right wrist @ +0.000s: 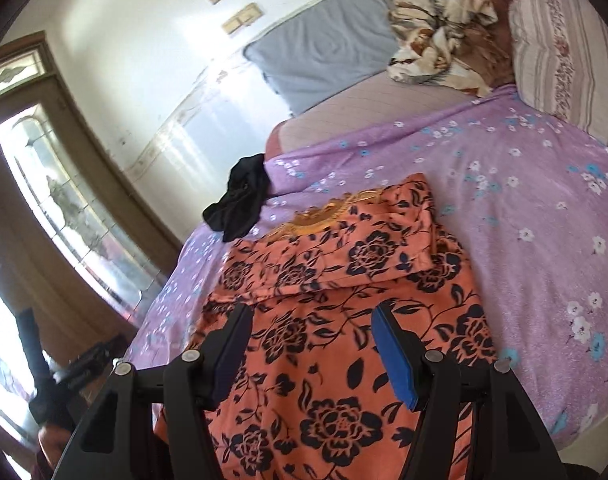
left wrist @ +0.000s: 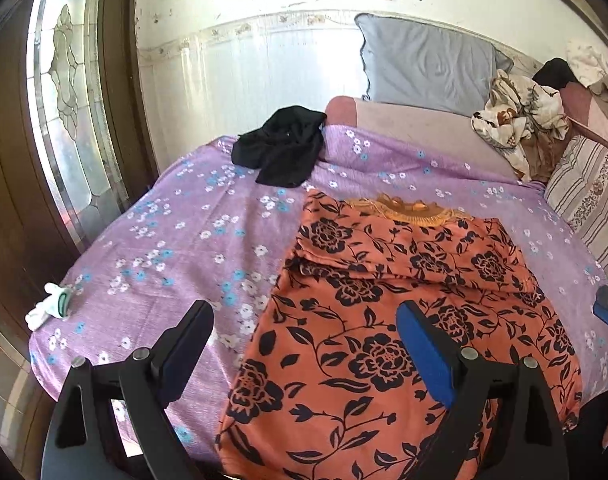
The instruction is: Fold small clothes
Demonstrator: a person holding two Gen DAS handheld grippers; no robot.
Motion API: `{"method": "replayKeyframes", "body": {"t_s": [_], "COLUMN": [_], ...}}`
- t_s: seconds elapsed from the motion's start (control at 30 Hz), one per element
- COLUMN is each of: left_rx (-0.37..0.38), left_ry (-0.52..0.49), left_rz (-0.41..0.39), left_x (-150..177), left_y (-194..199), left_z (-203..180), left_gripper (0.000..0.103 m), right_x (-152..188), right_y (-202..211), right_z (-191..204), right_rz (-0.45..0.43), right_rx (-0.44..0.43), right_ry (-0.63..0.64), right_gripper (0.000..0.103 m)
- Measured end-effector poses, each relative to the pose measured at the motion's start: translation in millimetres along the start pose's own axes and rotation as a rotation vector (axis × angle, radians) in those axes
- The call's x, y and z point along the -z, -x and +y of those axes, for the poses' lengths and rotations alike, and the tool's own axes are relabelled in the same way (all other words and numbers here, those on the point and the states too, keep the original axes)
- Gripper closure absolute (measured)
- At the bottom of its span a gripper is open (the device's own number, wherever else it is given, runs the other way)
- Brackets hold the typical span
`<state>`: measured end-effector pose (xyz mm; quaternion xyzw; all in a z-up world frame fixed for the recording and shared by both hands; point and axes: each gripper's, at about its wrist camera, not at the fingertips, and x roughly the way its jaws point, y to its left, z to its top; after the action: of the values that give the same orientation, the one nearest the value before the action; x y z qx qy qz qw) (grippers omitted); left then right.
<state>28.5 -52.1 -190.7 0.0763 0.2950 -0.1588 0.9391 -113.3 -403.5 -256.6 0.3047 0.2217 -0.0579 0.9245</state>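
Observation:
An orange garment with black flowers (left wrist: 400, 320) lies flat on the purple flowered bedsheet (left wrist: 164, 248), its sleeves folded in across the chest and its gold collar (left wrist: 408, 210) at the far end. It also shows in the right wrist view (right wrist: 336, 320). My left gripper (left wrist: 304, 320) is open and empty, hovering above the garment's lower left edge. My right gripper (right wrist: 312, 320) is open and empty above the garment's lower middle. A crumpled black garment (left wrist: 282, 146) lies further back on the sheet.
A grey pillow (left wrist: 428, 64) leans on the wall. A crumpled floral cloth (left wrist: 516, 120) and a striped pillow (left wrist: 588, 188) lie at the right. A small white object (left wrist: 50, 306) sits near the bed's left edge. A glass-panelled door (left wrist: 60, 100) stands at the left.

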Motion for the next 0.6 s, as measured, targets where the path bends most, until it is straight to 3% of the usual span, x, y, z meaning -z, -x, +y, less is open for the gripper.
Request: {"method": "replayKeyframes", "body": {"t_s": [0.6], "left_rx": [-0.049], "left_ry": [0.008], "left_rz": [0.011], "left_x": [5.1], "left_y": [2.3], "left_z": [6.5], "left_gripper": [0.010], "right_x": [4.5], "right_y": [5.2], "right_z": [-1.8], "right_rz": [0.005], "right_rx": [-0.004], "right_ry": [-0.001], "right_gripper": [0.037]}}
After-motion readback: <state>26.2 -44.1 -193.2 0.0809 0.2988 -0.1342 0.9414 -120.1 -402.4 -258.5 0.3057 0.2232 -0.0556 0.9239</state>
